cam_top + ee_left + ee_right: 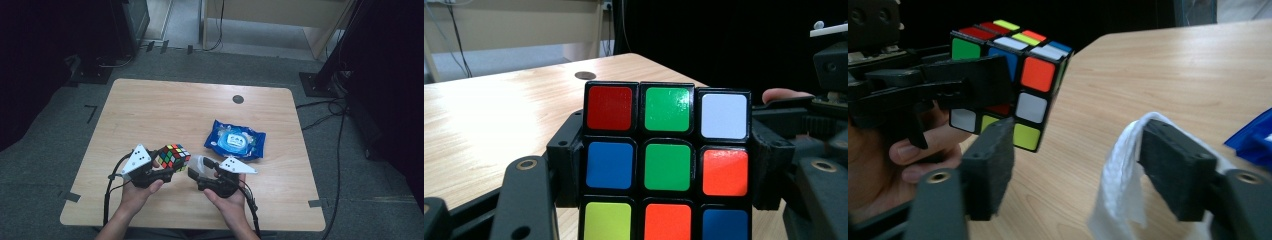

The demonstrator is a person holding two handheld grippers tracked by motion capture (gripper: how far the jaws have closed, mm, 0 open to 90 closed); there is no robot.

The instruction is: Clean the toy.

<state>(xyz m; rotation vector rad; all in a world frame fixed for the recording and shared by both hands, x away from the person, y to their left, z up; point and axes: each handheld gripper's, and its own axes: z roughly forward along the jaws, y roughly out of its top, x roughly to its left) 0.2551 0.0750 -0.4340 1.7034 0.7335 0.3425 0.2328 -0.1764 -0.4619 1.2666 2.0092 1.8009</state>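
Rubik's cube (667,165): black plastic body, glossy coloured stickers catching glare. Left gripper (664,165) and right gripper (1078,170): matt black plastic with brass-coloured metal inserts. White wipe (1120,185): soft woven cloth, draped over one right jaw. Bench (165,112): light wood-grain top, smooth, low sheen. Blue wipe pack (235,140): shiny plastic film

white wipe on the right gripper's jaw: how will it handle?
Likely floppy: the wipe drapes limply over one jaw of the right gripper. Probably very light, thin and folding on itself. It may snag or slip off, since the jaws stand apart.
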